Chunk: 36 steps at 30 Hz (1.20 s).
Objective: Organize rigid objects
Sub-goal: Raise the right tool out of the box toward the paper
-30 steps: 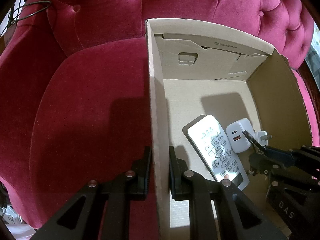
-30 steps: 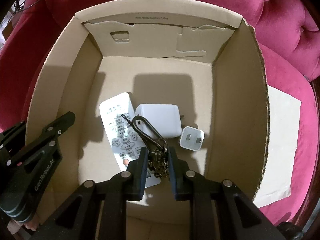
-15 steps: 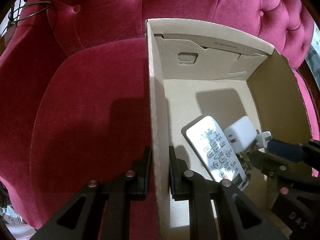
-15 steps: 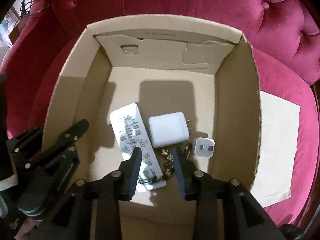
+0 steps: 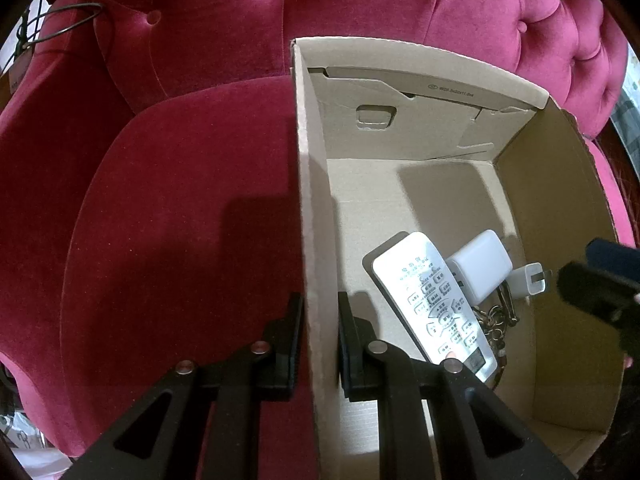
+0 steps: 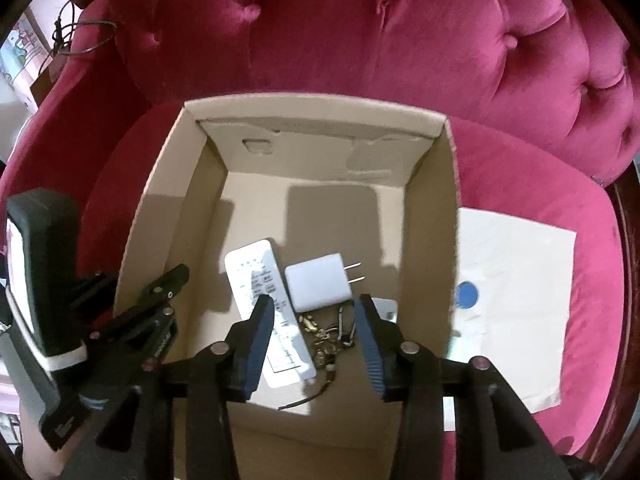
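An open cardboard box (image 6: 160, 208) stands on a pink armchair seat. My left gripper (image 5: 320, 340) is shut on the box's left wall (image 5: 312, 200); it shows at the left in the right wrist view (image 6: 160, 300). On the box floor lie a white remote (image 6: 260, 276), a white charger (image 6: 318, 284) with its prongs out, a small white plug (image 5: 526, 282) and a bunch of keys (image 6: 324, 332). My right gripper (image 6: 316, 320) hangs above the keys with its jaws opening; nothing is between them. One of its fingers (image 5: 592, 284) shows at the right edge of the left wrist view.
The armchair's tufted back (image 6: 400, 40) rises behind the box. A white paper sheet (image 6: 516, 280) with a blue dot (image 6: 466, 295) lies on the seat right of the box. A thin wire loop (image 5: 76, 20) hangs at the chair's upper left.
My right gripper opened and let go of the keys, which now lie on the box floor beside the remote. It then rose above the box. The left gripper kept its hold.
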Tool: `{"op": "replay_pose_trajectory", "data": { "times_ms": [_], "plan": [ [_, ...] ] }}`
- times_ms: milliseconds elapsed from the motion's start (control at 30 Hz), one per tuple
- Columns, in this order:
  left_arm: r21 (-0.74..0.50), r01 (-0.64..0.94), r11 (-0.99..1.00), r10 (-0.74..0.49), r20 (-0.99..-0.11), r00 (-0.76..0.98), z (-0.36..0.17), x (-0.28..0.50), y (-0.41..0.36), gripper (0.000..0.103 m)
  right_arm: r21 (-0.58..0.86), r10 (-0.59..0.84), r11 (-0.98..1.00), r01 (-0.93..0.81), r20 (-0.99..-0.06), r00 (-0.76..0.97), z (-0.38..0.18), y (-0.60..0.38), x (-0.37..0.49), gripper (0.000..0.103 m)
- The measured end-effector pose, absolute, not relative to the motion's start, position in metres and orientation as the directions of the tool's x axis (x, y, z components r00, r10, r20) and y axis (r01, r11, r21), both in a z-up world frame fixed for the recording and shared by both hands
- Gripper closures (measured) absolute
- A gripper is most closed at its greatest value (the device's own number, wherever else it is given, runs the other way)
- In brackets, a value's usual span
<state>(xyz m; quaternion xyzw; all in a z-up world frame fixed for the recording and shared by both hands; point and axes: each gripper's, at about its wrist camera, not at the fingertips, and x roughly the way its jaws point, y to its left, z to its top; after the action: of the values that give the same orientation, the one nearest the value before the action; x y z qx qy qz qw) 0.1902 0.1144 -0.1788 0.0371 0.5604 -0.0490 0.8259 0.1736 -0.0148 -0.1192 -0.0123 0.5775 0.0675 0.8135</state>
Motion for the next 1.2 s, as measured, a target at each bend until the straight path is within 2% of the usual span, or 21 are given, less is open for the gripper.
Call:
{"op": "replay_pose_trajectory", "data": {
  "times_ms": [167,367,433,667,1033,1200],
  "plan": [
    [0.006,0.122,0.993,-0.04,-0.929,0.367,-0.179,0.191,0.115,0.086,0.044,0.084,0.992,-0.121,-0.933,0.351,-0.107,-0.027,0.172,0.048],
    [0.005,0.122,0.993,-0.04,-0.929,0.367,-0.179,0.191,0.115,0.086,0.002,0.043,0.994,-0.107,-0.923,0.383,-0.096,-0.044,0.169,0.029],
    [0.006,0.122,0.993,-0.04,-0.929,0.367,-0.179,0.191,0.115,0.086,0.001,0.039,0.995,-0.1,-0.922,0.386,-0.093,-0.05,0.168,0.019],
    [0.005,0.122,0.992,-0.04,-0.929,0.367,-0.179,0.19,0.115,0.086,0.011,0.034,0.998,-0.061,-0.922,0.385,-0.091,-0.078,0.166,0.006],
    [0.005,0.123,0.992,-0.041,-0.929,0.367,-0.179,0.19,0.115,0.086,-0.055,-0.057,0.998,0.017,-0.922,0.382,-0.108,-0.128,0.16,0.005],
    [0.006,0.123,0.992,-0.04,-0.929,0.367,-0.18,0.191,0.116,0.086,-0.039,-0.052,0.998,0.042,-0.926,0.374,-0.12,-0.146,0.156,0.005]
  ]
}}
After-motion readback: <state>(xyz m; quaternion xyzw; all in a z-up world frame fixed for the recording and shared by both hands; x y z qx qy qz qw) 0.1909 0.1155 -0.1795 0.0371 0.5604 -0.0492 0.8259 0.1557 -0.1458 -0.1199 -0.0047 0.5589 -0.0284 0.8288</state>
